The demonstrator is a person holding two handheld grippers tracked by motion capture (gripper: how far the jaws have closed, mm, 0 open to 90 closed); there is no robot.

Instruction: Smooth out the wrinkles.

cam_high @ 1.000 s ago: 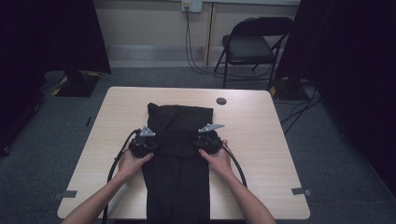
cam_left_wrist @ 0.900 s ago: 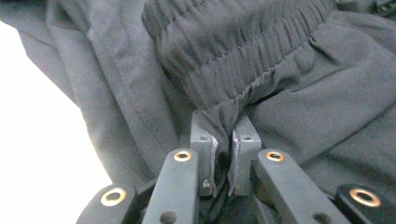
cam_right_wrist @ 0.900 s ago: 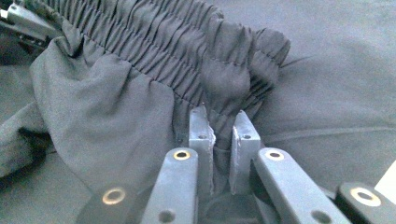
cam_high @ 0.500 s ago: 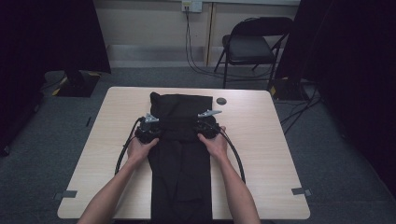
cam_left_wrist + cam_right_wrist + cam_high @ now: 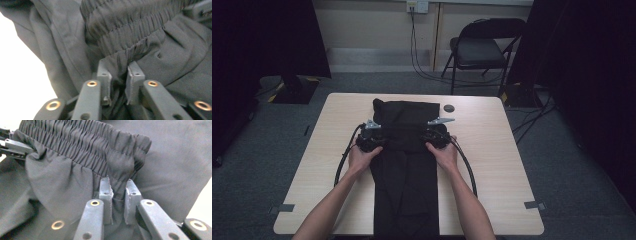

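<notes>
A pair of black trousers lies lengthwise down the middle of the table, its upper part folded over. My left gripper holds the fold's left side and my right gripper its right side. In the left gripper view the jaws are shut on gathered cloth just below the elastic waistband, which is lifted off the layer beneath. In the right gripper view the jaws pinch the trousers under the waistband's right corner; the other gripper's jaw tip shows far left.
A small dark round disc lies on the table beyond the trousers at the right. A folding chair stands behind the table's far edge, with cables on the floor. Bare tabletop lies on both sides of the trousers.
Both grippers have moved away from me toward the table's far edge, carrying the waistband with them over the trousers. The folded section now lies farther up the table.
</notes>
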